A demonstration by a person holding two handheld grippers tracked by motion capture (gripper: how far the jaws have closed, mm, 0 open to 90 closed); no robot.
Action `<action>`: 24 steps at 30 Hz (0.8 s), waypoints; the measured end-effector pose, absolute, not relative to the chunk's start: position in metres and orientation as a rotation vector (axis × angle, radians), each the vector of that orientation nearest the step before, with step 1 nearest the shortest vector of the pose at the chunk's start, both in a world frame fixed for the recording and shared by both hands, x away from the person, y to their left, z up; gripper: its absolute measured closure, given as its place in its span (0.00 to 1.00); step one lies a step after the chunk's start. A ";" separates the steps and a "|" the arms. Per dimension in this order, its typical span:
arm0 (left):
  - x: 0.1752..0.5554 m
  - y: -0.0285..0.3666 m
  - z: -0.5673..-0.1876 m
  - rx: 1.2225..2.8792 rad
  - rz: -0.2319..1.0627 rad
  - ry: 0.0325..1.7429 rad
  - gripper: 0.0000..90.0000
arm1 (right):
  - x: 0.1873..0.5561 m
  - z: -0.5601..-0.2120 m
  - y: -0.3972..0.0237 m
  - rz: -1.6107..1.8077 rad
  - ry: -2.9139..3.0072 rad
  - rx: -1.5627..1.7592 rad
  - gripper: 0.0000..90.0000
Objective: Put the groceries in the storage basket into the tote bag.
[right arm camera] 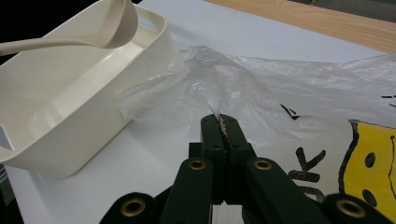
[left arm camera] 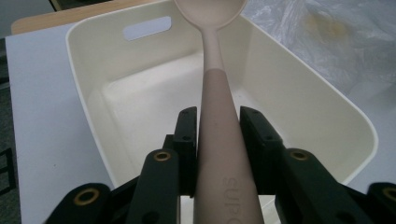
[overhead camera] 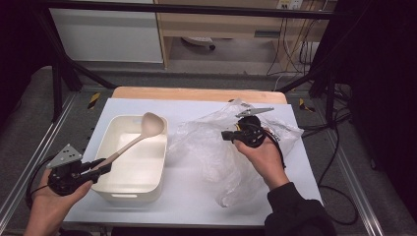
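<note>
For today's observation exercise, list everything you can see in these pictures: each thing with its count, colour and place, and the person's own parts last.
Ladle: one, beige, held over the tub by its handle.
Tub: one, cream, left half of the mat.
Plastic bag: one, clear with yellow and black print, right of the tub.
Mat: one, white, on the table.
Table: one, wood, edge showing behind the mat.
Left gripper: one, black, shut on the ladle handle.
Right gripper: one, black, pinching the bag.
Hands: two, at the near edge, dark sleeve on the right.
</note>
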State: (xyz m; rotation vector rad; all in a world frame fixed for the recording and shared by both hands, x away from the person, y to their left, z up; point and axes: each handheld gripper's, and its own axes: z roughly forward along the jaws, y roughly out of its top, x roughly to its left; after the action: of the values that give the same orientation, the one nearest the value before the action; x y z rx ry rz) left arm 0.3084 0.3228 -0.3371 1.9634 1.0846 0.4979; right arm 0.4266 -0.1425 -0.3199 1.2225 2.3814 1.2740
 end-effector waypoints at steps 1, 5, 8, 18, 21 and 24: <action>0.308 0.322 -0.336 1.963 0.496 1.080 0.76 | 0.427 -0.319 -0.143 1.275 2.384 1.222 1.00; 0.305 0.319 -0.330 1.951 0.488 1.059 0.76 | 0.429 -0.317 -0.143 1.283 2.382 1.228 1.00; 0.303 0.314 -0.325 1.947 0.466 1.035 0.76 | 0.430 -0.316 -0.143 1.286 2.381 1.230 1.00; 0.298 0.295 -0.315 1.969 0.438 0.964 0.76 | 0.431 -0.316 -0.143 1.281 2.388 1.227 1.00; 0.297 0.288 -0.312 1.979 0.433 0.943 0.76 | 0.431 -0.315 -0.143 1.282 2.385 1.233 1.00; 0.296 0.281 -0.311 1.997 0.421 0.923 0.76 | 0.431 -0.315 -0.143 1.284 2.385 1.233 1.00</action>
State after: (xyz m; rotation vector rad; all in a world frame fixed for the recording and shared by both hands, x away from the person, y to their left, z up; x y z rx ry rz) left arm 0.2964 0.2813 -0.3110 1.9969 0.9232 0.4214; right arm 0.4314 -0.1427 -0.3149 1.2329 2.3855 1.2837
